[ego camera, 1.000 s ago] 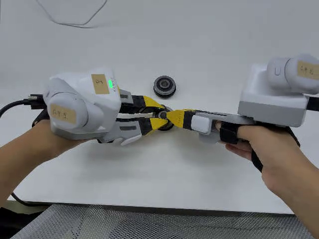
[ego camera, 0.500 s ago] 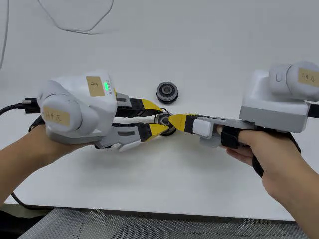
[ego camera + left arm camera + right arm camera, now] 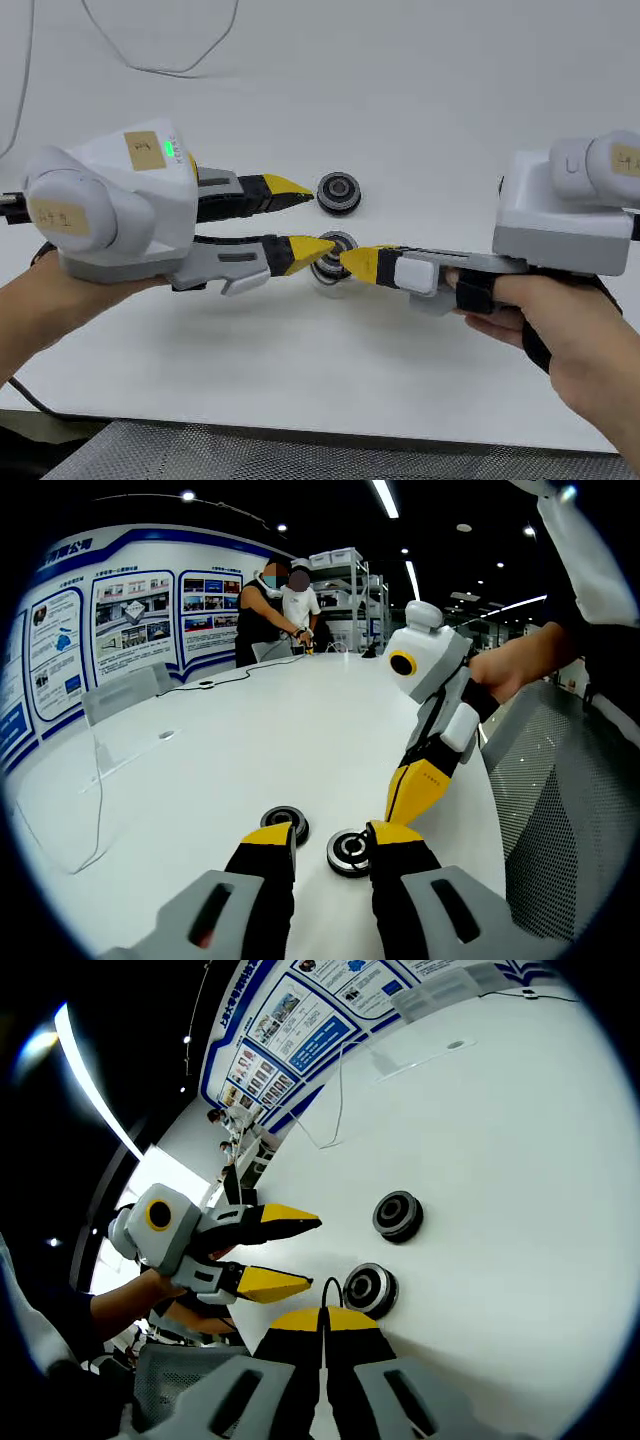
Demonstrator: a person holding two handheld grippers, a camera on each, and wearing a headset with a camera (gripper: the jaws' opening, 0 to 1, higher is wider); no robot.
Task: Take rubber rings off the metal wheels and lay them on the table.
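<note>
Letting go, the left gripper (image 3: 318, 220) has spread its jaws off the near metal wheel (image 3: 335, 243) on the table (image 3: 420, 120), while the right gripper (image 3: 350, 260) stays clenched at its rim, rubber ring (image 3: 349, 1282) apparently still on.

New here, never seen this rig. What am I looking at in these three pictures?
No robot: a person holds a two-jaw gripper in each hand. The head view comes from a headset camera; each round view from a camera riding on one gripper. The white table carries a far metal wheel; a near metal wheel sits between the yellow tips. The left gripper is open, holding nothing. The right gripper is shut beside that wheel; whether it grips anything is unclear.
</note>
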